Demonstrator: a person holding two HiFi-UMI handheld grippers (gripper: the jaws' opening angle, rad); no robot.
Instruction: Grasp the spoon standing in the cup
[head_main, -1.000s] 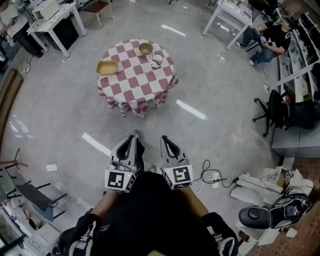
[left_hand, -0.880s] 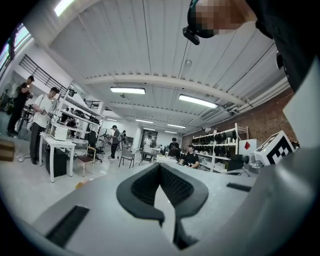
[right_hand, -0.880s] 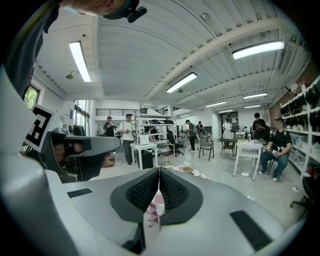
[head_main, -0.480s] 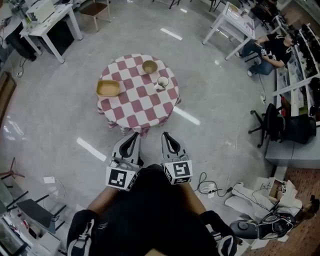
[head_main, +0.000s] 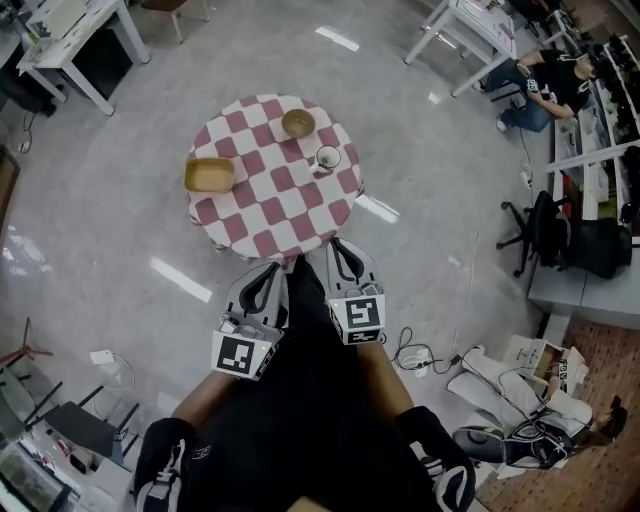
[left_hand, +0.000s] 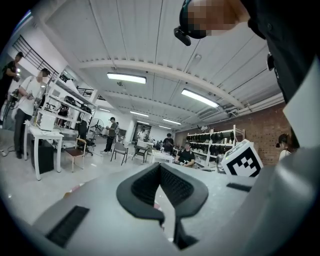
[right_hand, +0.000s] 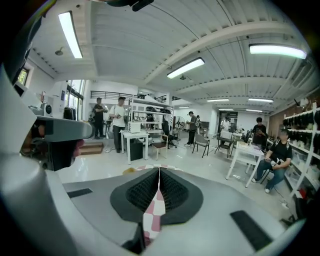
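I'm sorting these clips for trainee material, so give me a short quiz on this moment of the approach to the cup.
1. True or false: the right gripper is touching the cup.
2. How many things stand on the checked table? A: two. B: three. C: five.
3. Fill in: the jaws of the left gripper and of the right gripper stand ____.
Key: 1 false, it is well short of the cup. 2 B: the cup, a round bowl and a rectangular tray. 3 shut, with nothing between them.
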